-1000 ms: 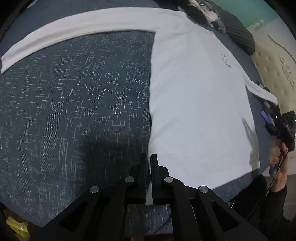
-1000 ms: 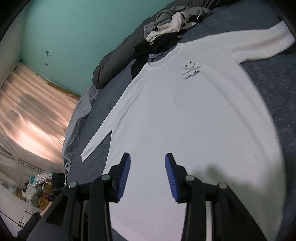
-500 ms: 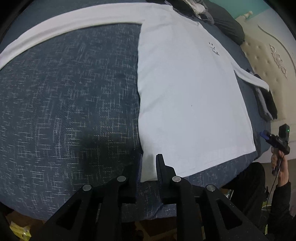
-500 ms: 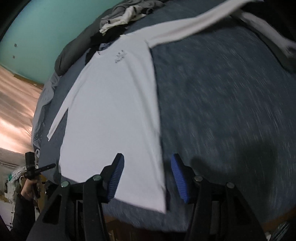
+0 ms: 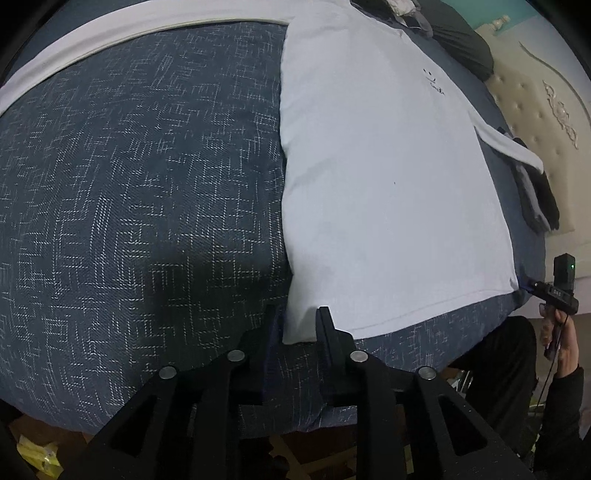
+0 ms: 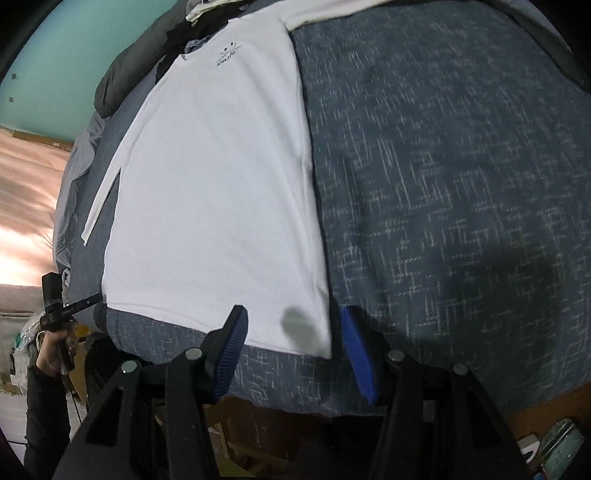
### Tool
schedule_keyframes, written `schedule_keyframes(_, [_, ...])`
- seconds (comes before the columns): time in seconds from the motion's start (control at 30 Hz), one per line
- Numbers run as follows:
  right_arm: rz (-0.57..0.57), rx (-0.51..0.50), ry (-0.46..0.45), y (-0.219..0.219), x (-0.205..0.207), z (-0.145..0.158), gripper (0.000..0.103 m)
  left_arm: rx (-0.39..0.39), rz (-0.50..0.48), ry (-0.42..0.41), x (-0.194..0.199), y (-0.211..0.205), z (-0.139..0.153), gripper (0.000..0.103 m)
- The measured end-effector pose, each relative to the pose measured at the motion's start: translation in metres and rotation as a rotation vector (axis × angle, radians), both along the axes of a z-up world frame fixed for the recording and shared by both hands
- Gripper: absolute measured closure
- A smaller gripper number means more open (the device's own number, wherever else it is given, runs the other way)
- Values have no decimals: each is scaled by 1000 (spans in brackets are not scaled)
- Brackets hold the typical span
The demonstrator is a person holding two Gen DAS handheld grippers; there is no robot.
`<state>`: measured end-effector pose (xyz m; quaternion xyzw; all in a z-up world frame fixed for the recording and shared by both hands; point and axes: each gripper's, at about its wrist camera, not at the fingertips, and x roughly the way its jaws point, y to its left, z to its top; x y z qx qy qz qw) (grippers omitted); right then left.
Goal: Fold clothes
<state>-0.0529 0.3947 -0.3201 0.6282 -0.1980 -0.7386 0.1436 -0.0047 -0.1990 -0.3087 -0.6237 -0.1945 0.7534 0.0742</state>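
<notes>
A white long-sleeve shirt (image 5: 388, 166) with a small black chest print lies flat on the dark blue patterned bedspread (image 5: 129, 184). One sleeve stretches out sideways and the other lies along the body. My left gripper (image 5: 297, 321) is open, and one hem corner rests on the bed between its black fingers. In the right wrist view the shirt (image 6: 214, 184) fills the left half. My right gripper (image 6: 293, 328) is open, its blue pads (image 6: 232, 343) either side of a hem corner. Each view shows the other gripper, hand-held, by the far hem corner.
A pile of clothes (image 6: 207, 18) and a dark grey duvet roll (image 6: 125, 74) lie at the head of the bed. A tufted headboard (image 5: 535, 92) and a dark garment (image 5: 535, 199) flank the shirt. The bed's front edge is just under both grippers. A jar (image 6: 561, 446) stands on the floor.
My left gripper went from shut to open at the hem corner. My right gripper swung from above the shirt's middle down to a hem corner, staying open.
</notes>
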Motion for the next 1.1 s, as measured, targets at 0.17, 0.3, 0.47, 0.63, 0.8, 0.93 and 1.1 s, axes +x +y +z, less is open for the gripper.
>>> schedule_keyframes(0.17, [4, 9, -9, -3, 0, -2, 49, 0, -5, 16, 5, 0, 2, 80])
schedule_keyframes(0.3, [24, 34, -11, -8, -2, -4, 58, -2, -13, 30, 9, 1, 4, 81])
schedule_keyframes(0.47, [47, 71, -3, -12, -2, -5, 95, -5, -22, 48, 14, 2, 7, 100])
schedule_keyframes(0.63, [66, 62, 29, -8, 1, 7, 99, 0, -38, 78, 21, 2, 19, 100])
schedule_keyframes(0.8, [81, 46, 57, 1, 8, 23, 99, 16, -62, 109, 35, -3, 40, 100])
schedule_keyframes(0.93, [90, 50, 40, 8, 11, 15, 99, 21, -57, 105, 24, -11, 28, 100])
schedule_keyframes(1.1, [95, 57, 4, 2, 8, -2, 99, 20, -40, 81, 23, -16, 18, 100])
